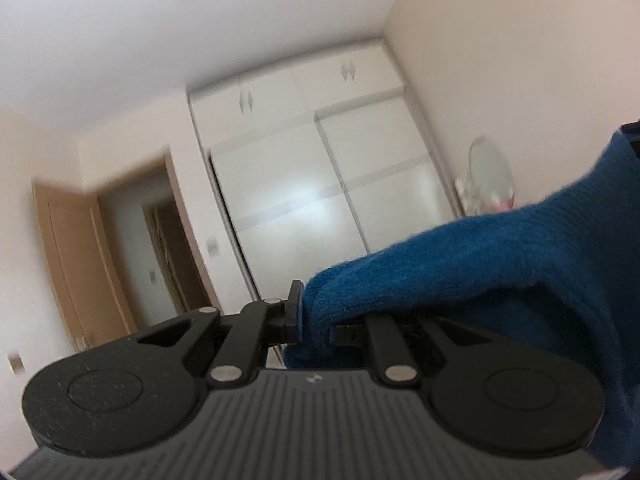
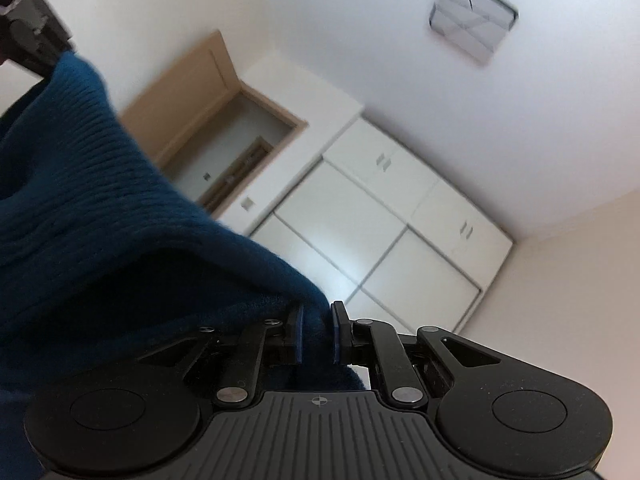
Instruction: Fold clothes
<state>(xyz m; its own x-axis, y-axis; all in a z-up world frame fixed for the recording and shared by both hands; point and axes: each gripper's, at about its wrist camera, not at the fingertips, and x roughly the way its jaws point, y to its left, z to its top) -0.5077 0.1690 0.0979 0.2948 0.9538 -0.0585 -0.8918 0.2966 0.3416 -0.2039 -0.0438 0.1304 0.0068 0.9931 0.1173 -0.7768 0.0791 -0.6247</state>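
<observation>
A dark blue knitted garment (image 1: 500, 264) is held up in the air between both grippers. In the left wrist view my left gripper (image 1: 316, 320) is shut on one edge of it, and the cloth stretches away to the right and drapes over the right jaw. In the right wrist view my right gripper (image 2: 317, 332) is shut on another edge of the blue garment (image 2: 100, 220), which runs off to the upper left toward the other gripper (image 2: 34, 36) at the frame's corner. Both grippers point roughly level at the room, high above any surface.
Ahead stands a white wardrobe (image 1: 304, 184) with sliding doors. A brown open door (image 1: 80, 256) and doorway are to its left. A round mirror (image 1: 490, 172) stands by the right wall. A square ceiling lamp (image 2: 472, 20) is overhead.
</observation>
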